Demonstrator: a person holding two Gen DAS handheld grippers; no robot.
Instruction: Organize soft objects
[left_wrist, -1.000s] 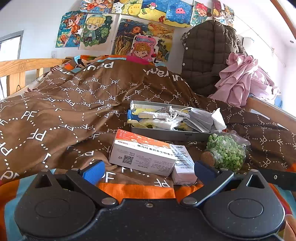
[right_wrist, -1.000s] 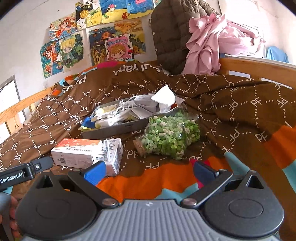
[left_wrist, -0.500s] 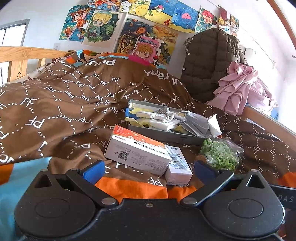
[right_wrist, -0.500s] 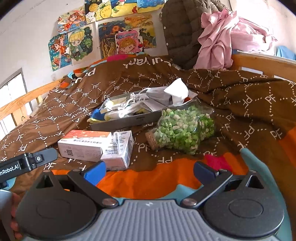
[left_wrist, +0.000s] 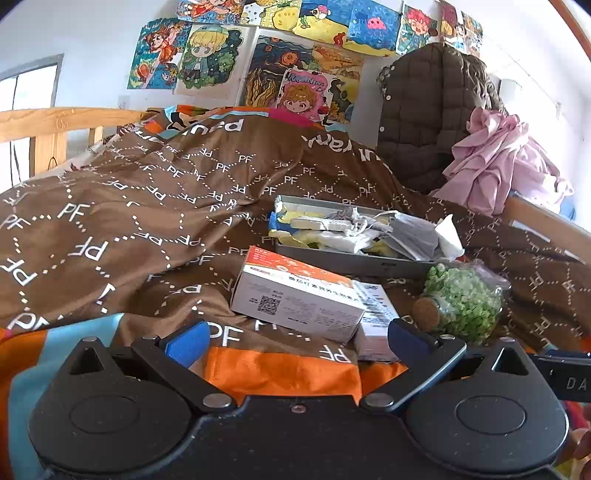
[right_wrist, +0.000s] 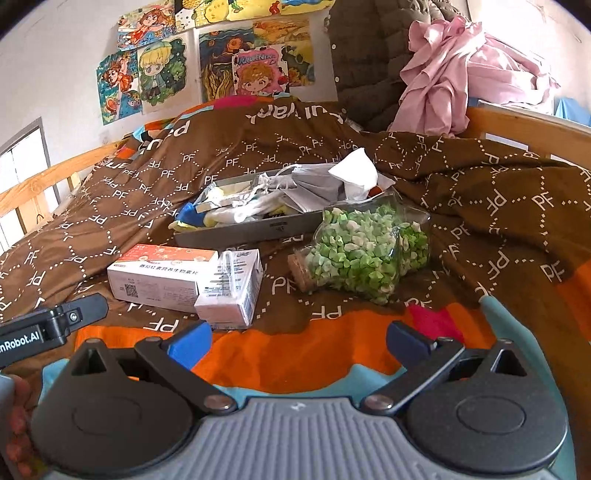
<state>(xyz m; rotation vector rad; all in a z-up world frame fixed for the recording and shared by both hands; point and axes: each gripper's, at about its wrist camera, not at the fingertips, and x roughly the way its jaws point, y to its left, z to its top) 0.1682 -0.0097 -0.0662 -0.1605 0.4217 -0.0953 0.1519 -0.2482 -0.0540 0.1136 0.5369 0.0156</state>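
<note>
My left tool is wide open and holds nothing; my right tool is also wide open and empty. Both hang low over the bed cover. In front of me lies a grey tray full of soft things: a grey mask, a white tissue, yellow and white cloths. A white and orange box touches a small carton. Just right of them lies a jar of green pieces, touching the tray.
</note>
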